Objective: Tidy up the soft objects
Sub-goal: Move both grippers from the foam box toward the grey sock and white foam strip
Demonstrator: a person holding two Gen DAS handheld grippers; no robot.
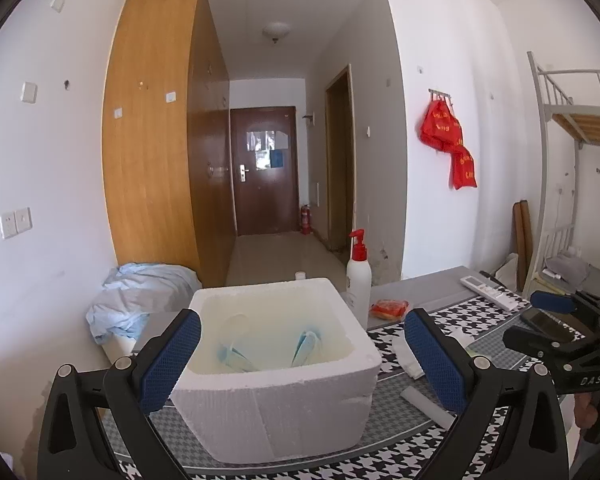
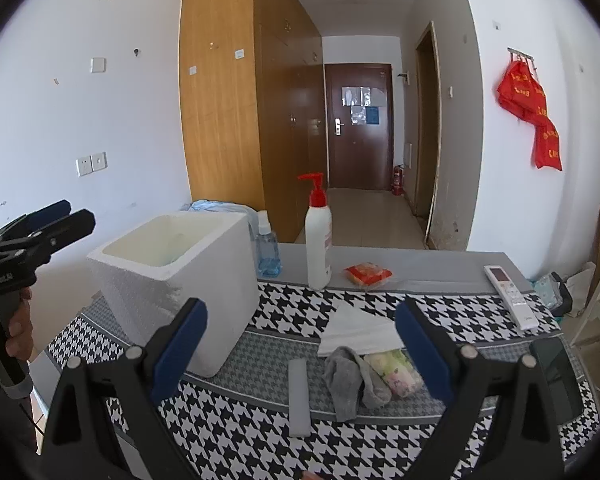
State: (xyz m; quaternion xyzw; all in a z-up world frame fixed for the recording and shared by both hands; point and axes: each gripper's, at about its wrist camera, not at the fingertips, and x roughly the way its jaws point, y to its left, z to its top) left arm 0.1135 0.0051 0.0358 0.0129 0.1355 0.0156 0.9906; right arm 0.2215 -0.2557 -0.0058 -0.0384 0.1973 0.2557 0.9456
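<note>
A white foam box stands on the houndstooth mat and holds two blue face masks. My left gripper is open and hovers at the box's near side, with nothing between its blue pads. In the right wrist view, my right gripper is open and empty above a grey sock, a floral tissue pack, a white folded cloth and a white foam strip. The box is to their left.
A red-pump lotion bottle, a blue spray bottle, a red packet and a white remote sit toward the table's far edge. A dark phone lies at the right. Crumpled blue fabric lies left of the box.
</note>
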